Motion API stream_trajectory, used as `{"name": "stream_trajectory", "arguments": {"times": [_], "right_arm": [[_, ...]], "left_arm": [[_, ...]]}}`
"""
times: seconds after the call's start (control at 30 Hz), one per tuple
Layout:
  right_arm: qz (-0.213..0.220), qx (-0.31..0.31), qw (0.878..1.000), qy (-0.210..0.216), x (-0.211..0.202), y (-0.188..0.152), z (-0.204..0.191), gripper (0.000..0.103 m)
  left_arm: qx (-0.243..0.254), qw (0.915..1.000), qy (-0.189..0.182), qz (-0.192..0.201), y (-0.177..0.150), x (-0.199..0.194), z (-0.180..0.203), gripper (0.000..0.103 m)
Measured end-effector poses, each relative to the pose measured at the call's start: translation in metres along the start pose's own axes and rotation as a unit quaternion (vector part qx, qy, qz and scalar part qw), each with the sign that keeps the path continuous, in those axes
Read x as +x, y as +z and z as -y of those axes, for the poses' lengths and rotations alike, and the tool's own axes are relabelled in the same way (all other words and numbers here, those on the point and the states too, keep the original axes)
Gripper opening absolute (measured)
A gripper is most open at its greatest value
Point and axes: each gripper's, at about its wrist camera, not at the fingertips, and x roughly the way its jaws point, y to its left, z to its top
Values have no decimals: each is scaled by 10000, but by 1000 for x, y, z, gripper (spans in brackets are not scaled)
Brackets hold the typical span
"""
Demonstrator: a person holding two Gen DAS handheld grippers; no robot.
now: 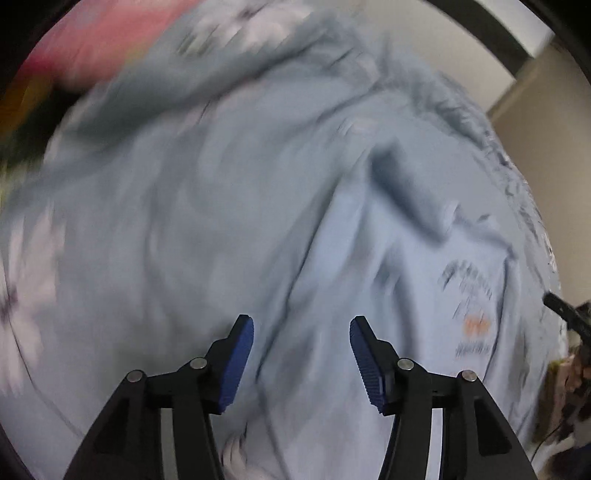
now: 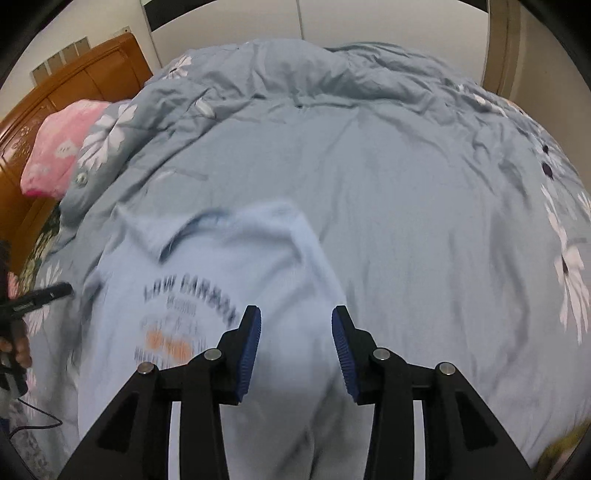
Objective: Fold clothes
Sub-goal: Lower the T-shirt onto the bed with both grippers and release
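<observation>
A light blue T-shirt (image 2: 229,258) with dark lettering and an orange print lies on a grey-blue floral duvet (image 2: 406,184). In the right wrist view my right gripper (image 2: 295,325) is open above the shirt's right side, with nothing between the blue pads. The left wrist view is blurred; the shirt (image 1: 424,277) shows there with its print at the right. My left gripper (image 1: 301,334) is open just above the fabric and holds nothing. The left gripper's black finger (image 2: 40,295) shows at the left of the right wrist view.
A pink pillow (image 2: 62,147) lies at the bed's far left against a wooden headboard (image 2: 55,92). A white wall (image 2: 369,22) stands behind the bed. A thin black cable (image 2: 33,424) runs at the lower left. The duvet's crumpled edge (image 2: 351,66) runs along the far side.
</observation>
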Motion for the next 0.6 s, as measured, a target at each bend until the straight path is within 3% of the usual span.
{"name": "stream_trajectory", "arguments": {"times": [0.17,0.33,0.4,0.43,0.47,0.53,0.6], "right_arm": [[-243,233,9994,67,-17,-41,1,41],[-272,542,9980,179,-30,-62,4,41],[-285,605,9975,209,-32,-68,4,41],[-299,622,9974,218,-32,-70,4,41],[-318,649,9971,231,-31,-72,4,41],[-363,715,9964,261,-30,-75,5,41],[-406,748,9959,294,-28,-77,6,41]], "left_arm": [[-606,9972,-313,-297,-41,15,-17,56],[-627,9965,-338,-447,-59,21,-1,54],[-693,9964,-273,-400,-65,20,1,35],[-726,9964,-241,-377,-67,19,2,17],[-746,9964,-227,-323,-69,17,3,8],[-695,9973,-180,-160,-70,9,5,6],[-291,9995,109,9,-63,-2,17,6]]}}
